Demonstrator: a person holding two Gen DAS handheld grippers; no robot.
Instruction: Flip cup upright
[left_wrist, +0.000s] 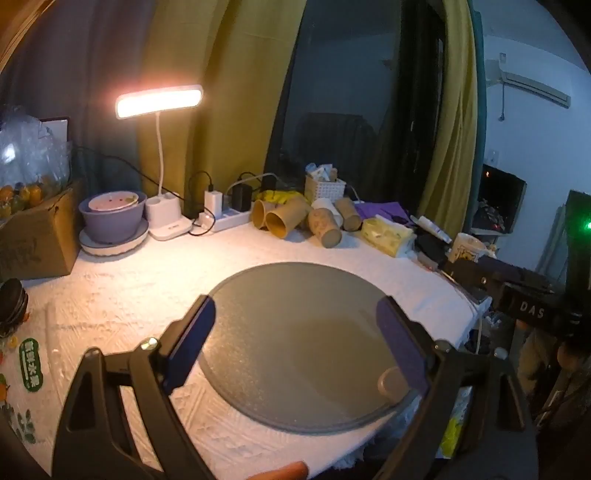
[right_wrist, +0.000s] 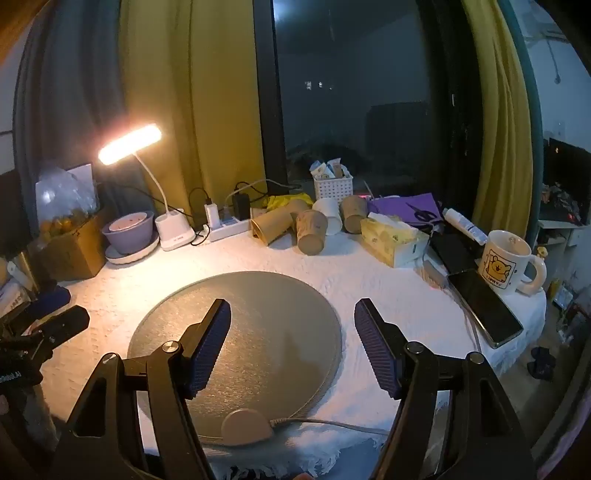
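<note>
Several brown paper cups (left_wrist: 287, 218) (right_wrist: 311, 231) lie on their sides at the back of the table, with a white cup (right_wrist: 328, 214) among them. A round grey mat (left_wrist: 303, 343) (right_wrist: 240, 332) lies on the white tablecloth in front of both grippers, with nothing standing on its middle. My left gripper (left_wrist: 295, 306) is open and empty above the mat. My right gripper (right_wrist: 293, 308) is open and empty above the mat's right part. The left gripper's fingers (right_wrist: 55, 314) show at the left edge of the right wrist view.
A lit desk lamp (left_wrist: 159, 99), a purple bowl on a plate (left_wrist: 110, 218), a power strip (left_wrist: 225, 218), a white basket (right_wrist: 332, 186), a tissue box (right_wrist: 391, 240), a mug (right_wrist: 506, 260), a phone (right_wrist: 484, 306) and a cardboard box (left_wrist: 33, 236) ring the table. A small round puck with a cable (right_wrist: 245, 426) sits on the mat's near edge.
</note>
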